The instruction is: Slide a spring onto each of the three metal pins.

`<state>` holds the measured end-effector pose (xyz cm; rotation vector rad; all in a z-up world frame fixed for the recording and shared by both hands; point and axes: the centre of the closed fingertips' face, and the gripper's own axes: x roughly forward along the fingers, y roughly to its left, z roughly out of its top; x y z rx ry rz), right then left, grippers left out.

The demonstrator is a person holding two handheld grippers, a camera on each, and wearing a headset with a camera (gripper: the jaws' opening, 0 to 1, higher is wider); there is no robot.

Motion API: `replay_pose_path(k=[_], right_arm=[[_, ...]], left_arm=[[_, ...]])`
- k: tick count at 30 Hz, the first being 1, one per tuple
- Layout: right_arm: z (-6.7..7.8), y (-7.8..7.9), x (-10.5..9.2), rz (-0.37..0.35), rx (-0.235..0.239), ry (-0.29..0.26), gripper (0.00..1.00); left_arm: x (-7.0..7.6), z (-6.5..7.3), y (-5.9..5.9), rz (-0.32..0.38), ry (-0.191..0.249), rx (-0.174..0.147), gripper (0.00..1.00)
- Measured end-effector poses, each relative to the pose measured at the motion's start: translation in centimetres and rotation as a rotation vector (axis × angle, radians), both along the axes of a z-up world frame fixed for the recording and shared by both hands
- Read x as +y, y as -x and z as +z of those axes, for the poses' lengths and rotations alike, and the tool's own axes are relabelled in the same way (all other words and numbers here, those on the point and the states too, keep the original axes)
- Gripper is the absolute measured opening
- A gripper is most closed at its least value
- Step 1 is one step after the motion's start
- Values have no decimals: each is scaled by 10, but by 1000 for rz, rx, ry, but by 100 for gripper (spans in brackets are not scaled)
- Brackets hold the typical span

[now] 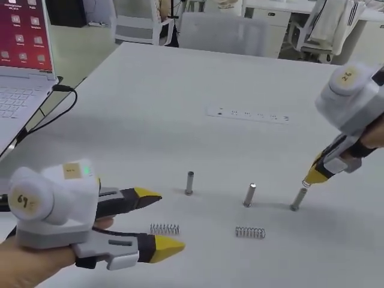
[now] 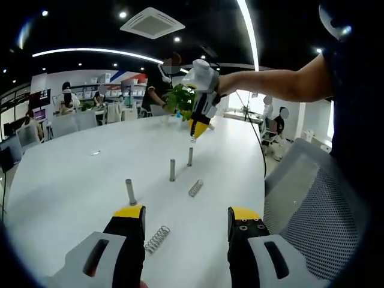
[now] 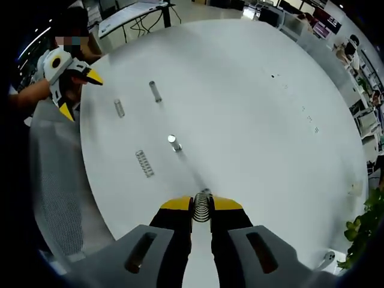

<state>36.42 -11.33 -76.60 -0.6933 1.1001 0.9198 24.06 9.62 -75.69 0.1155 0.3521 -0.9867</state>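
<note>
Spring (image 3: 203,207) clenched between the jaws of the right gripper (image 1: 313,177), poised just above the tip of the right pin (image 1: 298,199); whether the coil has caught the tip cannot be told. Middle pin (image 1: 249,195) and left pin (image 1: 189,183) stand bare. Two loose springs, left spring (image 1: 164,229) and middle spring (image 1: 250,232), lie flat on the table (image 1: 150,90) in front of them. Left gripper (image 1: 169,220), jaws spread and empty, hovers near the left spring.

Risk: a coil held off the pin's axis would likely snag on the rim or tip the pin, and an early release would drop the spring. Power strip (image 1: 249,114) and laptop (image 1: 18,60) lie well apart, so the approach looks unobstructed.
</note>
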Motion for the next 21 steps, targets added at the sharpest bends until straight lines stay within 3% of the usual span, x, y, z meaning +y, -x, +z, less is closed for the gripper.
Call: replay_pose_path(k=[10,21], right_arm=[[-14,-7,-9,-45,24,1,9],[-17,-5,-7,-55,37,-9,9]], left_arm=[[-1,-1,0,1,-4,2,50],[1,-2,-2,2,-9,7,49]])
